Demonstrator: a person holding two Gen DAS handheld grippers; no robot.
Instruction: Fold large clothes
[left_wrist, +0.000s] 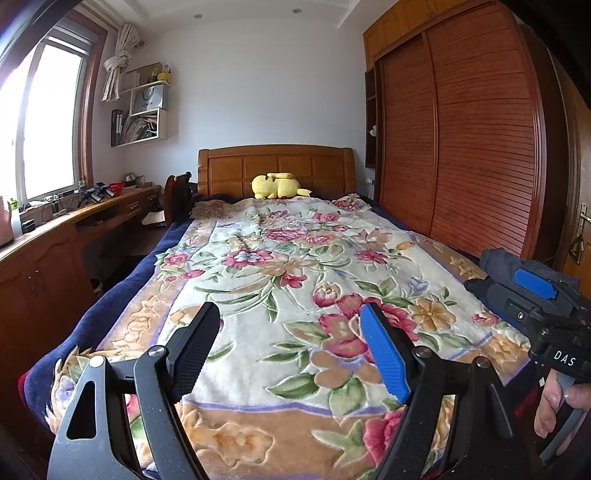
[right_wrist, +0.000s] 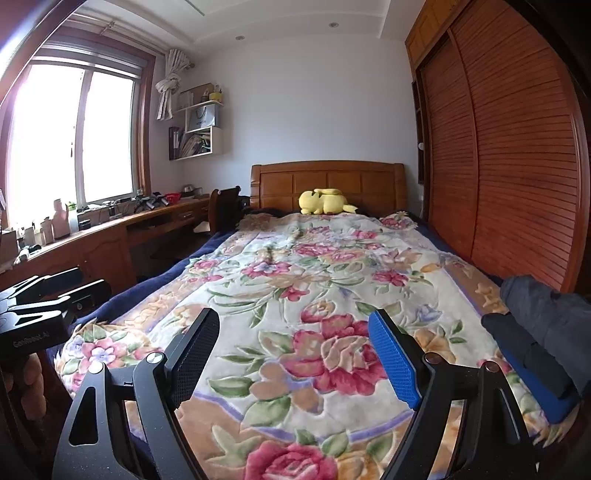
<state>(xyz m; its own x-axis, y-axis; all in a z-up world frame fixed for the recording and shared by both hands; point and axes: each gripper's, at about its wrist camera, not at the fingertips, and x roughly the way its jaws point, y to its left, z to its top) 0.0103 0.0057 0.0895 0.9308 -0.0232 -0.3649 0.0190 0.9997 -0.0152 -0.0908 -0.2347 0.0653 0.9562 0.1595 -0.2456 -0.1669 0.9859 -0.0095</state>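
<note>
1. Nearest the lenses, both claws stood with jaws well apart and nothing between them: the left gripper (left_wrist: 291, 347) and the right gripper (right_wrist: 295, 350) each hovered over the foot end of the bed, above the floral blanket (left_wrist: 280, 266).

2. Off to the right, near the blanket's right edge, lay the garment (right_wrist: 543, 314), a dark grey-blue bundle, crumpled and not yet spread out. In the right wrist view it sat right of the blue finger, close by but apart from it.

3. From the left wrist view the garment (left_wrist: 509, 264) showed just past the right gripper's own body, so the right hand was clearly nearer to it; the left would have had to cross the bed's width.

4. Its long axis seemed to run roughly along the bed, foot toward headboard, close to the line of the right claw's fingers. Which end was collar or hem could not be told from the heap.

5. My judgement: the coming move turned on a rightward reach by the right claw, with a pull toward the open middle of the blanket.

6. Farther off, a yellow plush (right_wrist: 325, 201) lay against the headboard (right_wrist: 328, 181), well clear of the garment.
</note>
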